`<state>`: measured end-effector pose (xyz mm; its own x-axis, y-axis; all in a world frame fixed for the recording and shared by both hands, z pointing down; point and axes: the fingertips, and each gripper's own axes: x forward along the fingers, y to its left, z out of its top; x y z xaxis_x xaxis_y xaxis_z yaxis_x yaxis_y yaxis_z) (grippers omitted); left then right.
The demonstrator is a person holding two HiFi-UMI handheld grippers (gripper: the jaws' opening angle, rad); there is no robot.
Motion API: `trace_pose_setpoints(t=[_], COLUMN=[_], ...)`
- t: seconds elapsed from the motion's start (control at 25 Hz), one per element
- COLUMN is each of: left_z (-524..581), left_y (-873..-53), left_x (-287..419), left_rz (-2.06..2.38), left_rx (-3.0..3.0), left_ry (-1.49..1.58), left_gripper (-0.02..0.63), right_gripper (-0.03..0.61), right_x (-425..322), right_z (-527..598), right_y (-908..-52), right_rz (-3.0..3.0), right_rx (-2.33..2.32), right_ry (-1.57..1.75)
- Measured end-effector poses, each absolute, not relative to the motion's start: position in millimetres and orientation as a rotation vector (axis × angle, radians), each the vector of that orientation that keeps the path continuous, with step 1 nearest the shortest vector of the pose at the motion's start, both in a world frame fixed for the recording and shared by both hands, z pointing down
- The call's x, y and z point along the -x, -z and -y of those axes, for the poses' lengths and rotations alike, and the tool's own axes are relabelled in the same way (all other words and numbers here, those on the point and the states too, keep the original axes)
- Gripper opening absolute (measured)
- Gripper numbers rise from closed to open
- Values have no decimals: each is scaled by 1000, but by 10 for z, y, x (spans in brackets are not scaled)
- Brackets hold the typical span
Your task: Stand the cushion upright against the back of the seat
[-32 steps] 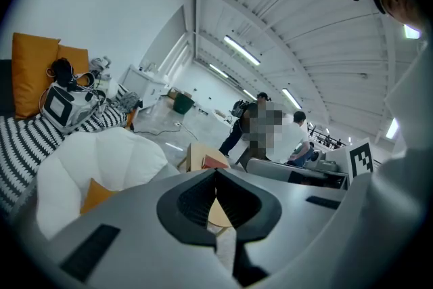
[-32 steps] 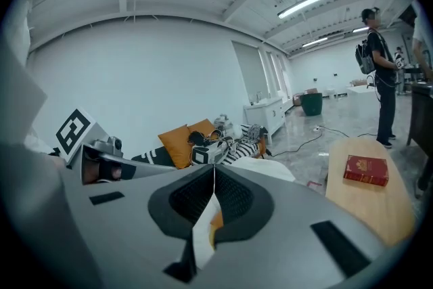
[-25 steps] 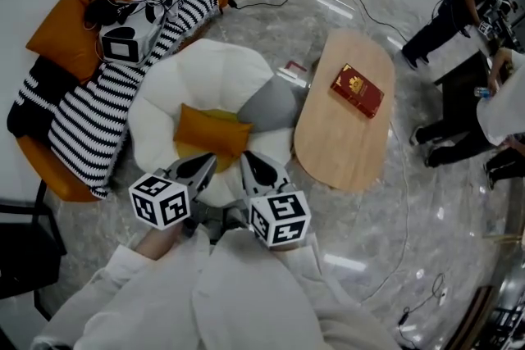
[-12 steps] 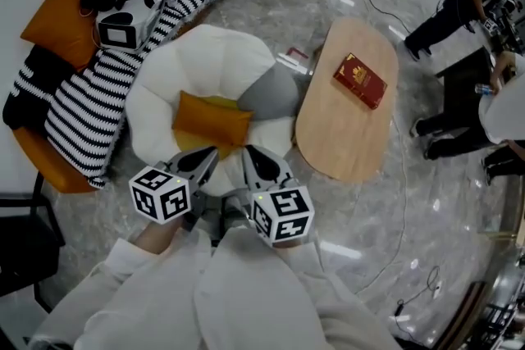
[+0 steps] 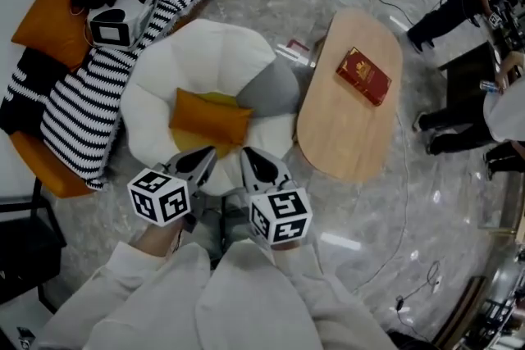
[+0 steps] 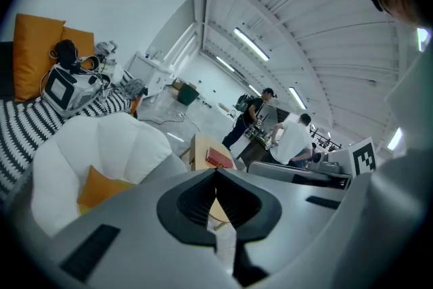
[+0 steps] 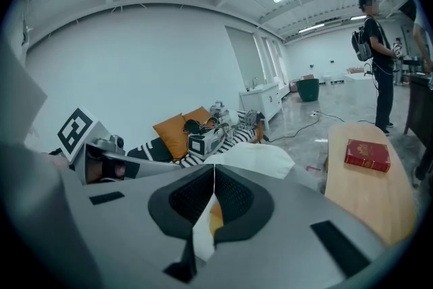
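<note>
Cushion, orange, lies across the middle of the white petal-backed seat, short of its back. Striped sofa is to the left and the oval wooden table to the right. Left gripper and right gripper sit side by side over the seat's front edge, near the cushion but not touching it. Both are clenched with nothing between the jaws. Red book lies on the table.
</note>
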<state>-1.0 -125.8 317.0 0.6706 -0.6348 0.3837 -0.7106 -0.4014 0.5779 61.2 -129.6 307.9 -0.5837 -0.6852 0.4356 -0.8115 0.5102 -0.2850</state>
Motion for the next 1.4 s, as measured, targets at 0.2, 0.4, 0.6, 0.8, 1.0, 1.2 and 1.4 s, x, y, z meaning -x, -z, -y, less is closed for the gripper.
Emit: trace_pose_setpoints(t=[0.2, 0.4, 0.6, 0.8, 1.0, 1.2, 1.4], left_z=[1449, 1614, 1760, 1859, 2018, 2091, 2091], left_y=[-3362, -3669, -4027, -4393, -4761, -5182, -5631], left_x=[42, 85, 109, 133, 143, 108, 68], left_rz=[1040, 1038, 1025, 994, 993, 987, 979], left_rx=[-2121, -2083, -2048, -2031, -2019, -1995, -1984], left_ry=[-126, -132, -166, -178, -164, -156, -170], left_gripper=[8, 8, 8, 8, 8, 8, 8], right_gripper=[12, 12, 12, 12, 12, 12, 12], right_x=[-616, -627, -628, -598, -595, -584, -620], right_z=[1540, 1781, 1916, 2009, 2104, 2180, 2213], right_y=[-3276, -3572, -3934, -4399, -4792, -5212, -5661], right_rz=[2469, 2429, 2408, 2378, 2356, 2348, 2330], right_rx=[-1289, -1324, -1310, -1311, -1329, -1299, -1290], right_ry=[-708, -743, -771, -837, -895, -893, -898])
